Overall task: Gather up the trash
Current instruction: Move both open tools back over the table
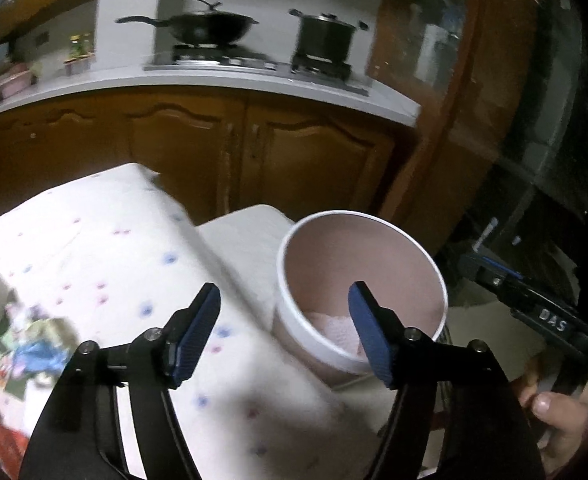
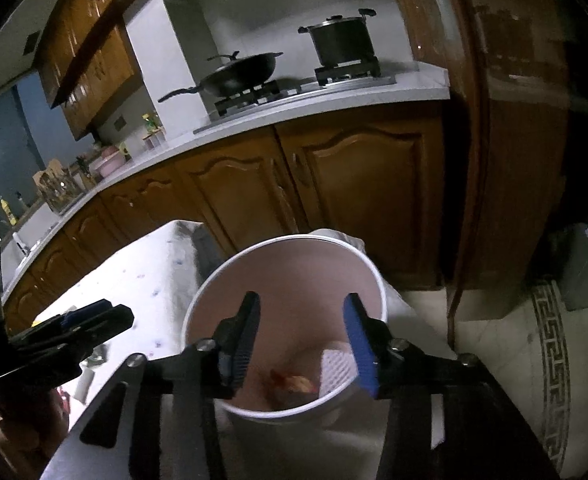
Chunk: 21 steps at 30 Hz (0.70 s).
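Kitchen, dotted tablecloth (image 1: pixel 106 264); white bin (image 2: pixel 214 288) beside it holds a tissue (image 2: pixel 336 368) and food scrap (image 2: pixel 294 384). My right gripper (image 2: pixel 304 340) and left gripper (image 1: pixel 284 332) both gape, empty.

One white bin (image 2: pixel 284 364) is seen, with two pieces of trash inside: one white textured paper (image 2: pixel 336 368) and one orange scrap (image 2: pixel 294 384). Two grippers are counted, left (image 1: pixel 284 336) and right (image 2: pixel 304 344), each with two fingers. One wok (image 2: pixel 240 74) and one pot (image 2: pixel 342 44) are seen on one stove (image 2: pixel 294 88). One dotted tablecloth (image 1: pixel 106 256) is counted.
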{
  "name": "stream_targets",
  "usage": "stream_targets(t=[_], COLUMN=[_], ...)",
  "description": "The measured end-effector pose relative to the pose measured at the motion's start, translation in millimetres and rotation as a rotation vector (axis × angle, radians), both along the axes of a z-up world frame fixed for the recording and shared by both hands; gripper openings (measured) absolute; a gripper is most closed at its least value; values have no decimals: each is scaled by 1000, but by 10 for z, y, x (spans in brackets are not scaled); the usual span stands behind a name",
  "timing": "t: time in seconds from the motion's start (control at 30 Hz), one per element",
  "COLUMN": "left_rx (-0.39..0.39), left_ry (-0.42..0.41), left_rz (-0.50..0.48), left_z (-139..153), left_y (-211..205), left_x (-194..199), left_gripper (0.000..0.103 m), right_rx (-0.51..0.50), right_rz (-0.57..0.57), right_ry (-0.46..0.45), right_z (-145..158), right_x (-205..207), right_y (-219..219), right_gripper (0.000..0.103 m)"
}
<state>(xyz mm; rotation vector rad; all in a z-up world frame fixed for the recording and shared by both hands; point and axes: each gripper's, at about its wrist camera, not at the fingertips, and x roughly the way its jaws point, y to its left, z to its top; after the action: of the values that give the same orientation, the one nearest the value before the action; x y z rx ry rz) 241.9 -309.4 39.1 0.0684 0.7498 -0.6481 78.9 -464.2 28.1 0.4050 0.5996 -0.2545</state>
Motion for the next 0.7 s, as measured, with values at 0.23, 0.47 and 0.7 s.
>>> stream_targets(t=[0.23,0.47,0.7], left_rx=[-25,-38,-43], left_ry=[0,-9,-29], left_rz=[84,173,264], left_z=[36,95,86], left_y=[548,1067,1625], left_x=[-156,-342,-535], left_gripper=[73,79,86], right_rx=[23,49,71], right_rz=[60,123,183], right_ry=[-48,-79,-98], right_z=[89,141,138], right_x=[-39,-39,-26], right_y=[301,608,932], right_gripper=[77,84,90])
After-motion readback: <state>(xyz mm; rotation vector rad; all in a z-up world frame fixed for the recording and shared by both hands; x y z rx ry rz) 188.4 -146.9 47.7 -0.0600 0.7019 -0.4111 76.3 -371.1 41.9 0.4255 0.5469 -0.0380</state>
